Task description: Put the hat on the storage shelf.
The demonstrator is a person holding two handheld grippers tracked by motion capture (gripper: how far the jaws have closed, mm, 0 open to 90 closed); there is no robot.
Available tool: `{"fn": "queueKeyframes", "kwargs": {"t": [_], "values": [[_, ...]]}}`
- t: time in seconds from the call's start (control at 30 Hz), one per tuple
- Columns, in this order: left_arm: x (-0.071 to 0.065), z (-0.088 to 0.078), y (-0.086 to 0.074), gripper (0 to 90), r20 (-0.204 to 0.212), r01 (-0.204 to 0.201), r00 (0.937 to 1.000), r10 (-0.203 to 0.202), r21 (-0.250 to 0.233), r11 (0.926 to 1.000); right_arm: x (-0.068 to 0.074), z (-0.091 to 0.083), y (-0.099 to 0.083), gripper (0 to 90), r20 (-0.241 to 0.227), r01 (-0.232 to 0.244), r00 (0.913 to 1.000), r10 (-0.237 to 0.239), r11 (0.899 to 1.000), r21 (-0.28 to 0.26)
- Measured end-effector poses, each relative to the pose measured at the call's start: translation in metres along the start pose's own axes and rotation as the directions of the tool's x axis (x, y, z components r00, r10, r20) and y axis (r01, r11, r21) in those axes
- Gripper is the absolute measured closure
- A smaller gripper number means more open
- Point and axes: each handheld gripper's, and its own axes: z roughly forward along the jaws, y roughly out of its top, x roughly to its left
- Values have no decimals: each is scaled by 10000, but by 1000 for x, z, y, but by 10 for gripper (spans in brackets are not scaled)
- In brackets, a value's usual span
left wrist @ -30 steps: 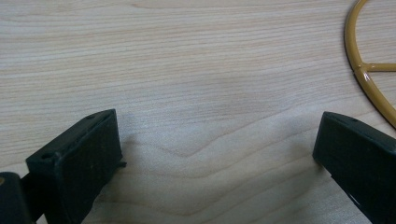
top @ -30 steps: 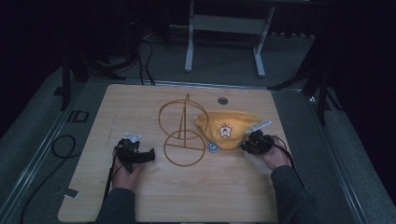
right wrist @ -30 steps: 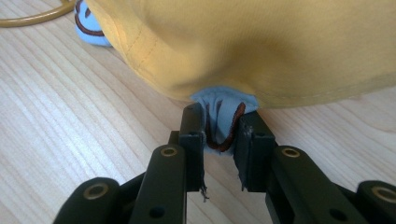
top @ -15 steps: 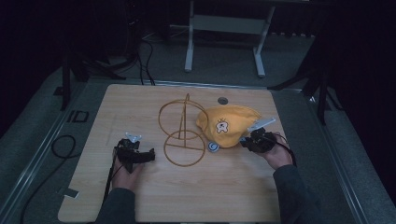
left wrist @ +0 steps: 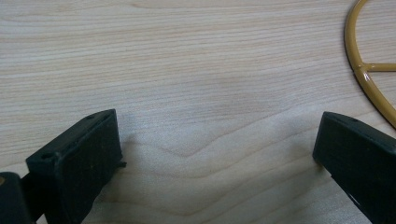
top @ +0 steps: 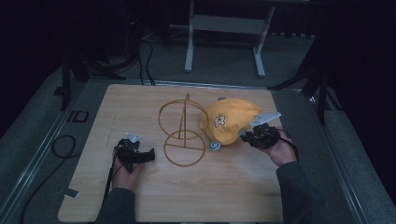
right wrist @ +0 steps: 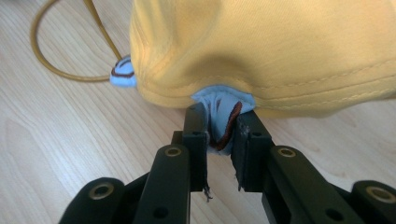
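Note:
A yellow cap [top: 231, 120] with a small cartoon patch hangs just right of a gold wire stand [top: 184, 135] on the wooden table [top: 233, 196]. My right gripper [top: 247, 136] is shut on the cap's light-blue ear flap [right wrist: 212, 100]; its jaws have just been closing a little tighter on that cloth. In the right gripper view the cap [right wrist: 280, 46] bulges above my right gripper [right wrist: 220, 116], with the second blue flap [right wrist: 122, 74] dangling near the stand's ring [right wrist: 56, 70]. My left gripper [top: 147, 155] rests on the table left of the stand, open, nothing between its fingers [left wrist: 217, 140].
The stand's base ring [left wrist: 362, 70] lies to the right of my left jaws. A grey metal frame [top: 224, 23] stands beyond the table's far edge. A black cable [top: 60, 144] loops on the floor at the left.
My right gripper has risen with the flap in it, lifting the cap from lying flat so that it now hangs bunched and higher. The left gripper has not moved.

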Motion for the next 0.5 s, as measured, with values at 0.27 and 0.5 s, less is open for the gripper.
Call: {"fn": "queueKeyframes", "kwargs": {"t": [0.27, 0.5], "values": [[0, 0, 0, 9, -4, -46, 10000, 46, 29, 10000, 2, -23, 11, 780, -76, 103, 9999, -107, 9990, -438], [0, 0, 0, 9, 2, -37, 10000, 37, 43, 10000, 3, -42, 14, 780, -122, 108, 9999, -117, 9973, -731]]}}
